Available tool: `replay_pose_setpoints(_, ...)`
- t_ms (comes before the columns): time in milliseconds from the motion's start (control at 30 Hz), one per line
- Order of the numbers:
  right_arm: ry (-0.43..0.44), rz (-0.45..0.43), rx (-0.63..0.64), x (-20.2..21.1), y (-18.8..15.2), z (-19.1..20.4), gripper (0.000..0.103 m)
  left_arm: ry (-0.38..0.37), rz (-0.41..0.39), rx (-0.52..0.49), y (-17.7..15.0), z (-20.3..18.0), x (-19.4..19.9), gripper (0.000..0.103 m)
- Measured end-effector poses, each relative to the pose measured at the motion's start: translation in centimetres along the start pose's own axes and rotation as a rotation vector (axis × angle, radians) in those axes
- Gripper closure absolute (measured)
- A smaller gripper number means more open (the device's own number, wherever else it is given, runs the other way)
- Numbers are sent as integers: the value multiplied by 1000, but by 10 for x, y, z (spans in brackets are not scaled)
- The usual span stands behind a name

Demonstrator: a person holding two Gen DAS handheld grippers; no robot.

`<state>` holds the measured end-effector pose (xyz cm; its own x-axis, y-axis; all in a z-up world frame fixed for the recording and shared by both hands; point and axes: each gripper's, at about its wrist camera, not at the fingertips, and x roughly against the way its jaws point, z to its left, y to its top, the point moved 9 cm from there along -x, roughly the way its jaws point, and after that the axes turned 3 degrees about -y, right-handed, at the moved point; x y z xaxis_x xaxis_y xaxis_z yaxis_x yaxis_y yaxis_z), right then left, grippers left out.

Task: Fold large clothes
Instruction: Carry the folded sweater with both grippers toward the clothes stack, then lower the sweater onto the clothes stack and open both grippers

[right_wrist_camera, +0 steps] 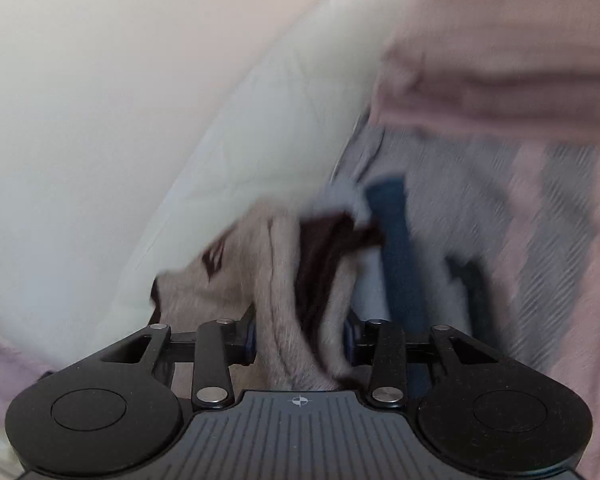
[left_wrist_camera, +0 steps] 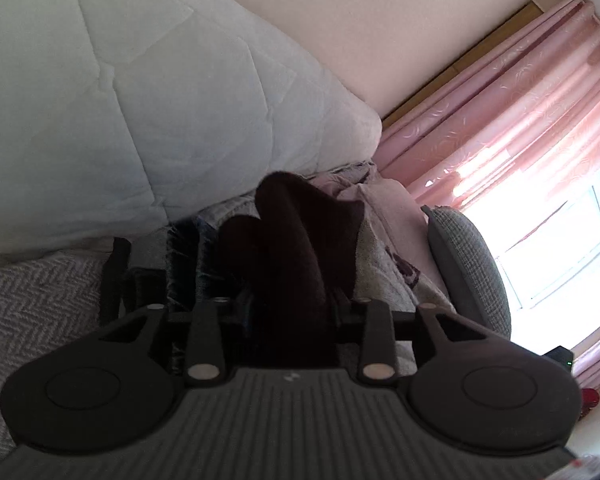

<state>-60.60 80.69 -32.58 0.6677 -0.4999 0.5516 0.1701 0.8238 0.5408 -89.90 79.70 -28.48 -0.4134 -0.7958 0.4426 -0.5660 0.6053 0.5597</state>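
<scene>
In the left wrist view a dark brown fold of the garment (left_wrist_camera: 288, 248) stands up between the jaws of my left gripper (left_wrist_camera: 290, 308) and hides its fingertips; whether the pads press on it does not show. In the blurred right wrist view the same garment's beige fleecy side with a dark brown lining (right_wrist_camera: 300, 280) runs between the blue pads (right_wrist_camera: 350, 338) of my right gripper (right_wrist_camera: 302, 340). Those jaws stand well apart and the cloth lies loosely in the gap.
A pale quilted duvet (left_wrist_camera: 120, 112) is heaped behind the garment against the wall. The bed cover (left_wrist_camera: 32, 308) is grey herringbone. More clothes, among them a blue piece (right_wrist_camera: 392, 232), lie beyond. A grey chair (left_wrist_camera: 468, 268) and pink curtains (left_wrist_camera: 512, 112) stand at the right by a bright window.
</scene>
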Motion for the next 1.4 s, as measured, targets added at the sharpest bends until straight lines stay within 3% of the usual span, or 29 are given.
replay_pose_setpoints(100, -121, -84, 149, 16, 17, 16, 61, 54, -70, 31, 23, -2, 20, 71)
replay_pose_setpoints(233, -156, -142, 330, 9, 32, 56, 61, 56, -107, -6, 51, -34, 29, 71)
replay_pose_setpoints(367, -250, -168, 583, -26, 9, 94, 61, 40, -43, -128, 37, -76, -1, 71)
replay_pose_setpoints(467, -400, -170, 672, -62, -13, 94, 61, 157, -12, -259, 15, -76, -37, 71)
replay_pose_setpoints(533, -460, -191, 685, -82, -22, 83, 61, 261, -1, -314, 7, -55, -58, 70)
replay_pose_setpoints(733, -442, -147, 622, -109, -13, 61, 61, 278, -5, -261, 6, -21, -77, 70)
replay_pose_setpoints(867, -432, -122, 574, -89, -4, 58, 60, 269, 19, -274, 15, -28, -67, 70)
replay_pose_setpoints(967, -443, -177, 500, -47, 2, 69, 60, 293, -9, -289, 25, -37, -43, 73)
replay_pose_setpoints(1067, -384, -190, 460, -7, 1, 83, 60, 304, -17, -283, 27, -50, -6, 73)
replay_pose_setpoints(1200, -310, -174, 458, 30, -30, 105, 60, 274, -3, -367, 5, -90, 36, 73)
replay_pose_setpoints(1267, -284, -145, 473, 32, -54, 118, 60, 266, 49, -424, -18, -106, 39, 73)
replay_pose_setpoints(1400, -328, -38, 527, -2, -94, 119, 60, 361, 141, -528, -56, -102, 14, 72)
